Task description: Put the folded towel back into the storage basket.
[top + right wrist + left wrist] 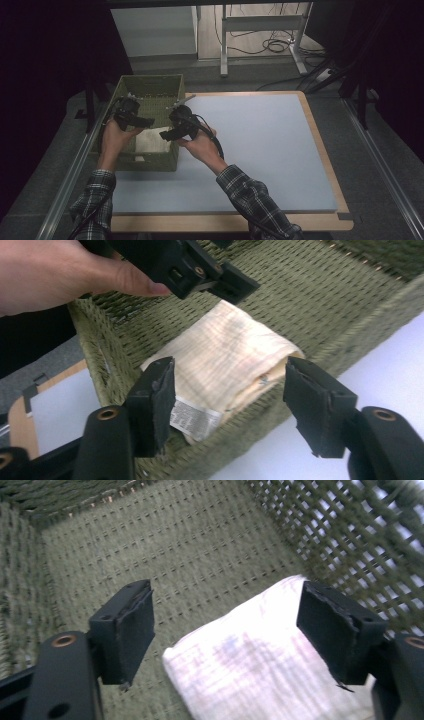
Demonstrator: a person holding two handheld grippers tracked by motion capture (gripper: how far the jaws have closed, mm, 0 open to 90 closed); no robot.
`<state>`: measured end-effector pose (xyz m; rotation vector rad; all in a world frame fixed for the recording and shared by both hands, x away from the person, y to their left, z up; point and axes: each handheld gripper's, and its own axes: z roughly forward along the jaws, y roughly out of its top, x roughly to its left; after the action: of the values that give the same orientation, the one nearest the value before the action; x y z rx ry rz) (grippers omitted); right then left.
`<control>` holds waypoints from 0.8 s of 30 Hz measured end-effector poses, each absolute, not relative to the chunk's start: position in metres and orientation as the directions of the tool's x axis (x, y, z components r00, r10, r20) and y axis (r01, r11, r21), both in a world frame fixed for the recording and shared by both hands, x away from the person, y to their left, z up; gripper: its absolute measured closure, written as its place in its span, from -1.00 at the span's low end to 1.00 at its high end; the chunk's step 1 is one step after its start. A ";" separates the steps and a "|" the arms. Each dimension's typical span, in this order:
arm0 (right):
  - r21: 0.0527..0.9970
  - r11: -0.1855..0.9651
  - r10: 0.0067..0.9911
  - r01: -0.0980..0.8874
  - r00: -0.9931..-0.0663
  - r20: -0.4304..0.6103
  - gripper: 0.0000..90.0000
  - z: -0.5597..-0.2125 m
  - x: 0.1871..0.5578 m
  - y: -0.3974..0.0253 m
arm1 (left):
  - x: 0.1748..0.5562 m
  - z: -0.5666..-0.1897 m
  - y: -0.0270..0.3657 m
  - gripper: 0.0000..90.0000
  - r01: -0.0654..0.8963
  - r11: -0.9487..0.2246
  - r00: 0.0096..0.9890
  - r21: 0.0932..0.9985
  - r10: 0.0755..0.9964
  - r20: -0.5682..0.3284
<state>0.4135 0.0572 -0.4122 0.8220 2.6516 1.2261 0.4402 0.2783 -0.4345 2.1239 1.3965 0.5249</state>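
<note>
Left gripper (pixel 225 630): jaws apart, above the folded cloth (pixel 260 665)
Right gripper (pixel 227 400): jaws apart, empty, over basket's right rim
Folded cloth: lying inside woven basket (pixel 150 82), near end

Free room and obstacles. The basket (pixel 150 95) stands at the worktop's (pixel 260 145) left rear corner; its 4 woven walls bar any sideways entry, so the open top is the way in. The folded cloth (pixel 152 141) takes up the near part of the basket floor; the far part lies bare. Both tools, left (pixel 142 121) and right (pixel 169 134), hang close together over the near half, jaws spread. Right of the basket the worktop is unobstructed.
</note>
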 end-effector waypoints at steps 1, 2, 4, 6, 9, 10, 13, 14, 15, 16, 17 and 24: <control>0.736 0.529 0.515 0.423 -0.849 0.119 -0.20 -0.411 0.414 0.055 | 0.440 -0.434 0.278 -0.52 0.712 -0.311 0.388 0.629 0.921 0.015; 0.737 0.530 0.516 0.420 -0.849 0.113 -0.23 -0.411 0.414 0.052 | 0.440 -0.434 0.278 -0.54 0.714 -0.305 0.388 0.630 0.921 0.005; 0.738 0.533 0.516 0.413 -0.850 0.103 -0.27 -0.411 0.414 0.048 | 0.440 -0.434 0.277 -0.58 0.716 -0.299 0.390 0.631 0.921 -0.005; 0.739 0.537 0.519 0.407 -0.850 0.091 -0.31 -0.411 0.415 0.043 | 0.440 -0.434 0.276 -0.62 0.719 -0.293 0.390 0.630 0.921 -0.017; 0.745 0.533 0.522 0.402 -0.849 0.084 -0.34 -0.412 0.415 0.035 | 0.439 -0.433 0.275 -0.67 0.719 -0.275 0.392 0.639 0.919 -0.045; 0.746 0.532 0.522 0.401 -0.849 0.084 -0.35 -0.413 0.415 0.032 | 0.439 -0.433 0.275 -0.69 0.719 -0.271 0.392 0.640 0.918 -0.052; 0.746 0.540 0.523 0.390 -0.850 0.066 -0.38 -0.415 0.415 0.024 | 0.438 -0.431 0.273 -0.74 0.719 -0.257 0.397 0.646 0.915 -0.077; 0.743 0.546 0.521 0.386 -0.851 0.060 -0.39 -0.416 0.415 0.021 | 0.438 -0.430 0.271 -0.75 0.719 -0.255 0.397 0.646 0.914 -0.080; 0.743 0.550 0.520 0.383 -0.853 0.055 -0.40 -0.417 0.415 0.018 | 0.438 -0.430 0.270 -0.76 0.717 -0.252 0.399 0.650 0.913 -0.086; 0.742 0.550 0.522 0.383 -0.852 0.053 -0.41 -0.418 0.415 0.015 | 0.437 -0.428 0.268 -0.77 0.716 -0.251 0.403 0.652 0.910 -0.093; 0.742 0.550 0.524 0.383 -0.850 0.051 -0.42 -0.419 0.415 0.012 | 0.436 -0.427 0.267 -0.77 0.714 -0.245 0.406 0.656 0.908 -0.103; 0.739 0.543 0.539 0.398 -0.840 0.056 -0.51 -0.425 0.414 -0.014 | 0.430 -0.420 0.248 -0.82 0.696 -0.283 0.459 0.660 0.882 -0.105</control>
<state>0.4139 -0.0141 -0.4245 0.7973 2.5993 1.1771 0.4301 0.2480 -0.4199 2.0632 1.3097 0.3712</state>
